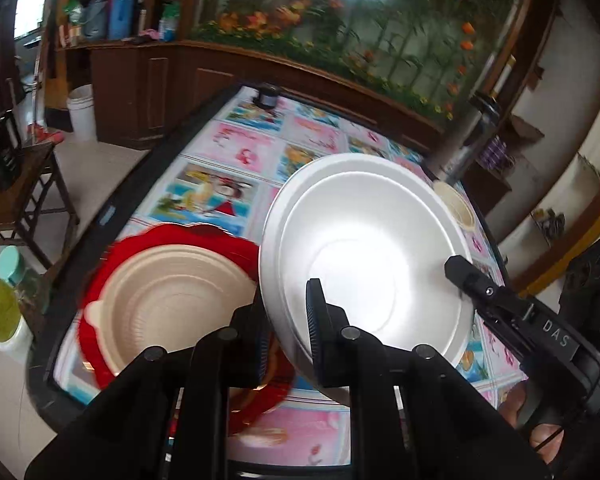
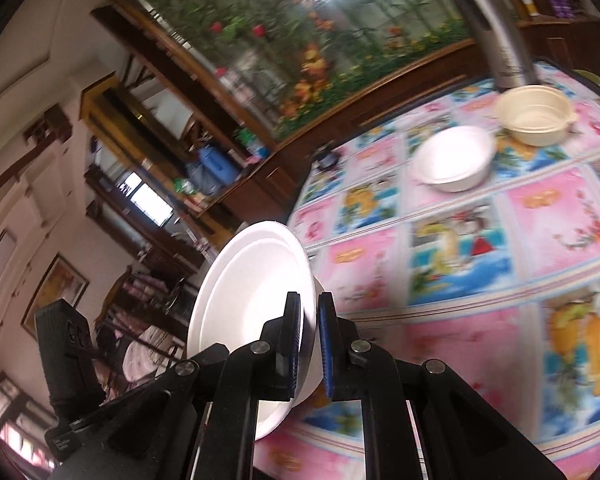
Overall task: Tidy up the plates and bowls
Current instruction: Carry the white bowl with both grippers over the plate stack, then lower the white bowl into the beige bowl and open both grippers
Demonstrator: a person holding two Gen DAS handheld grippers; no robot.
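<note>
Above the counter, the right gripper clamped the rim of a white bowl, tilted on edge past the counter's 9 o'clock edge. The left gripper likewise pinched a white bowl's rim. Only the left view showed the tan plate on a red plate; only the right showed open cloth before a second white bowl and tan bowl at 1 o'clock.

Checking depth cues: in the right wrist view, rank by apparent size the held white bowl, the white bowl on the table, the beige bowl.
1. Held white bowl, inflated by nearness.
2. White bowl on the table and beige bowl: look alike, so unranked.
</note>
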